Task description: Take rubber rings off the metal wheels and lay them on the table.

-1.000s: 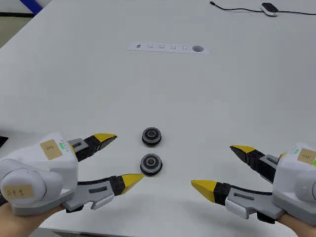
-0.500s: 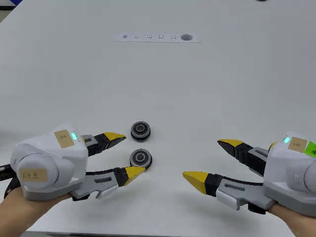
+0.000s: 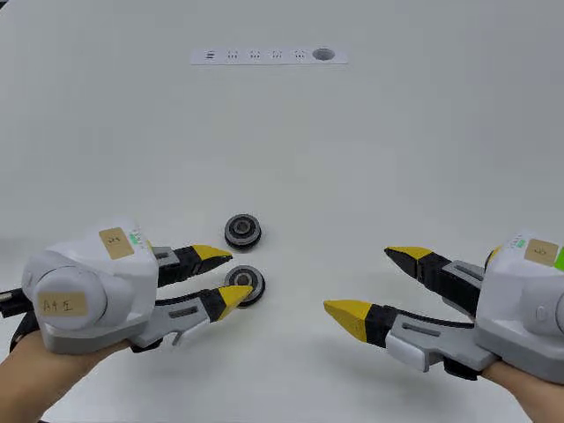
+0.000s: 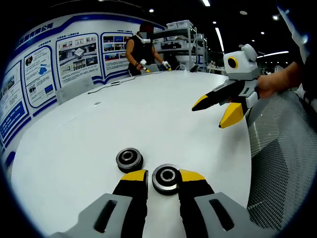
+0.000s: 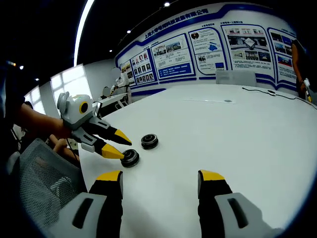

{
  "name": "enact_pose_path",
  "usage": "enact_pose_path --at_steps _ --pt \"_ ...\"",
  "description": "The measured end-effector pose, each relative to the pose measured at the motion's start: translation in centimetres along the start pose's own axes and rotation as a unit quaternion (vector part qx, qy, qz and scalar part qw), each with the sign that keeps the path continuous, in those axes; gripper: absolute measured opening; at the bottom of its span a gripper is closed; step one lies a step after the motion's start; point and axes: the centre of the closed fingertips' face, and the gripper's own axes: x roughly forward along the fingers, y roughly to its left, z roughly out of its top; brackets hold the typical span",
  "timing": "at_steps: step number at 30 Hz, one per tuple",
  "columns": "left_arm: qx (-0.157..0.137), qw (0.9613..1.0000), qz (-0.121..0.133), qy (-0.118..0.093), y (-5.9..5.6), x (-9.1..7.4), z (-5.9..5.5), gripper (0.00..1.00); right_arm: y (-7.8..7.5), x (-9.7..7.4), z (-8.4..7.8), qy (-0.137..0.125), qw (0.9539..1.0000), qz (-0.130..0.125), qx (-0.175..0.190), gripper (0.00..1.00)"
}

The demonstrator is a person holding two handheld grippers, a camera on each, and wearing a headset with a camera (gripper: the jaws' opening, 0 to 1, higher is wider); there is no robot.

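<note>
Near wheel (image 3: 249, 275) partly hidden behind left gripper (image 3: 238, 271); touching, perhaps; right gripper (image 3: 357, 279) cropped at edge.

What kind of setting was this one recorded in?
Probably a lab or demo workspace: a large white table with an inset power strip, blue-trimmed information posters on the wall, and storage racks behind.

On the tabletop (image 3: 370, 159) lie a near wheel (image 3: 244, 284) and, just behind it and a little apart, a far wheel (image 3: 242, 231). The left tool (image 3: 231, 273) is on the left side, pointing right. The near wheel sits between its two spread jaws. The far wheel is just behind its tips, outside them. The right tool (image 3: 361, 280) is on the right side, well apart from both wheels, with its jaws wide and pointing left. A socket strip (image 3: 269, 56) lies flat on the tabletop, far behind the wheels.
</note>
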Motion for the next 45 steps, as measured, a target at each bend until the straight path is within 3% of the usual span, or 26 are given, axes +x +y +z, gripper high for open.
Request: enact_pose_path --at_steps 19,33,38,42,45 --pt "-0.007 0.9997 -0.023 0.005 -0.7 0.6 -0.3 0.15 0.0 -0.1 0.0 0.000 1.0000 0.003 0.002 0.60" --pt "0.038 0.9987 -0.031 0.013 -0.6 0.6 -0.3 0.14 0.5 -0.1 0.5 -0.016 0.9991 0.014 0.037 0.58" --pt "0.052 0.9975 -0.041 0.026 -0.7 0.7 -0.2 0.14 1.0 0.0 0.8 -0.020 0.9988 0.022 0.040 0.58" --pt "0.053 0.9967 -0.049 0.037 -0.8 0.7 -0.2 0.14 1.9 0.3 1.2 -0.029 0.9969 0.041 0.062 0.58" --pt "0.049 0.9965 -0.052 0.043 -0.8 0.7 -0.2 0.13 2.9 1.1 2.0 -0.044 0.9895 0.065 0.122 0.58"
